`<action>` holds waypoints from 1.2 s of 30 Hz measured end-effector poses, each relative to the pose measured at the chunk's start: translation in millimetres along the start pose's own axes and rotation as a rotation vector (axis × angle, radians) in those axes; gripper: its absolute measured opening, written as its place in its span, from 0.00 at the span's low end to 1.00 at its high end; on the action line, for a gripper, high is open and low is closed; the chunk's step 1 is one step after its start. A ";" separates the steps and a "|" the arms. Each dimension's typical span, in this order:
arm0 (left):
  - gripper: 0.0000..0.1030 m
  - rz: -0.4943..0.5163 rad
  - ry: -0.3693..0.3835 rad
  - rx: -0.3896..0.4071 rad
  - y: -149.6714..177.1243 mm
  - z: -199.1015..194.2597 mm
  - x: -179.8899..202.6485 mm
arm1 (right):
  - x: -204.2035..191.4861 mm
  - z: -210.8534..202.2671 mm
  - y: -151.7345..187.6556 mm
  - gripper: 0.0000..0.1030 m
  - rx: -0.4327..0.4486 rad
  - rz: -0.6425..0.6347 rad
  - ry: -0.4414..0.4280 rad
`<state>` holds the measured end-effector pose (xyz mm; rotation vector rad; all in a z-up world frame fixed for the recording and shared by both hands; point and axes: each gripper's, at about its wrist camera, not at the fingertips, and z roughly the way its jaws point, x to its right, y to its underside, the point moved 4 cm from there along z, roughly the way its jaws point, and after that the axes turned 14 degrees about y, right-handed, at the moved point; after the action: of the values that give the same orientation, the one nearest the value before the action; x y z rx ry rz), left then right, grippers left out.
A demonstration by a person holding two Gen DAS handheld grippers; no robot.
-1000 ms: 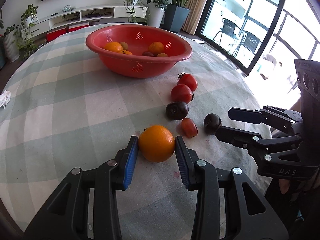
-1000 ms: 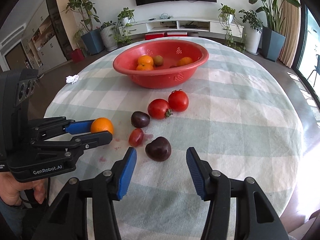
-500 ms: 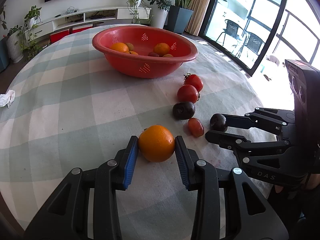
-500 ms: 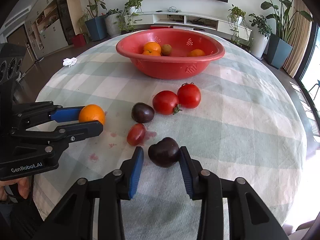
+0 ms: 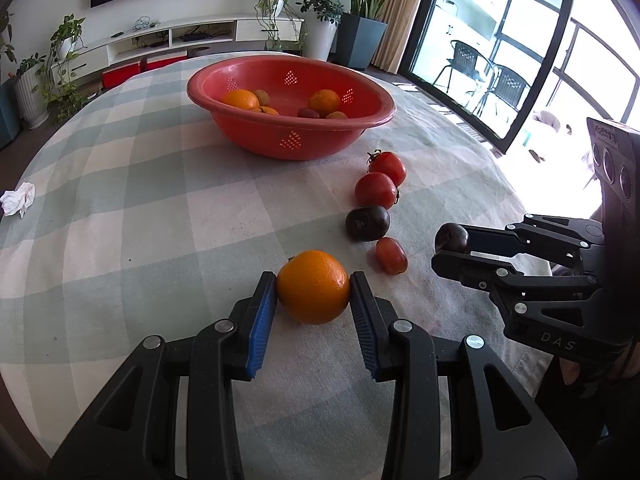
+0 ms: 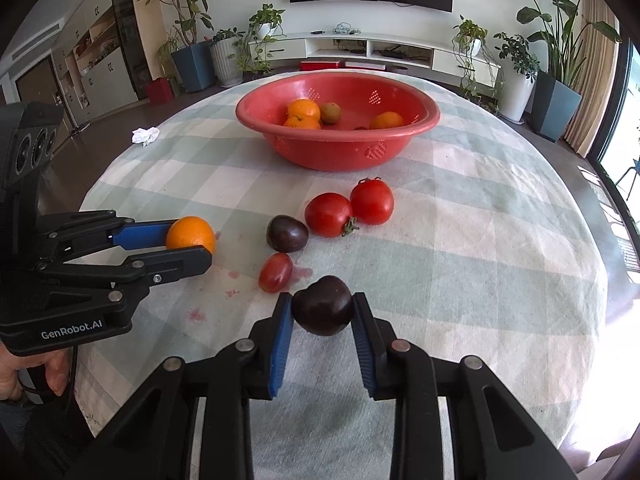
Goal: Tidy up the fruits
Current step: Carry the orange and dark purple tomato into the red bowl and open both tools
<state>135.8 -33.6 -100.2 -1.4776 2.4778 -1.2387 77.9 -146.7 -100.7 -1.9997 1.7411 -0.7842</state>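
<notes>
My left gripper (image 5: pixel 313 300) is shut on an orange (image 5: pixel 313 286), held just above the checked tablecloth; it also shows in the right wrist view (image 6: pixel 190 235). My right gripper (image 6: pixel 322 318) is shut on a dark plum (image 6: pixel 323 310), which shows in the left wrist view (image 5: pixel 452 238) too. A red bowl (image 5: pixel 372 118) at the far middle holds several oranges and small fruits. On the cloth between lie two red tomatoes (image 6: pixel 348 208), another dark plum (image 6: pixel 287 233) and a small red plum (image 6: pixel 275 273).
A crumpled white tissue (image 5: pixel 18 198) lies at the table's left edge. Red juice stains (image 6: pixel 230 292) mark the cloth near the small plum. The round table's edge is close on the right. Plants, a TV shelf and glass doors stand beyond.
My right gripper has closed on the dark plum and lifted it slightly. My left gripper has kept hold of the orange and moved it nearer the bowl.
</notes>
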 end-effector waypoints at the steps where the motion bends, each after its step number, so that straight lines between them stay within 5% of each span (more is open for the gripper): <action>1: 0.34 0.001 -0.001 0.002 -1.0 -1.0 0.0 | 2.0 -2.2 -0.6 0.31 0.004 0.006 -0.001; 11: 0.34 0.019 -0.021 0.033 -20.0 -18.2 -6.4 | 32.3 -28.4 -18.0 0.31 0.065 0.071 0.010; 20: 0.34 0.094 -0.077 0.083 -83.5 -40.3 -14.9 | 82.7 -42.5 -65.6 0.31 0.143 0.135 0.063; 28: 0.34 0.152 -0.069 0.054 -132.3 -10.6 -6.6 | 80.6 -37.8 -125.1 0.31 0.219 0.091 0.042; 36: 0.34 0.151 -0.037 -0.007 -142.1 41.8 -8.7 | 55.1 6.5 -177.9 0.31 0.183 0.047 -0.060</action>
<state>261.6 -88.0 -43.5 -1.2747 2.5177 -1.1672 224.2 -172.1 11.9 -1.8368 1.6147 -0.8276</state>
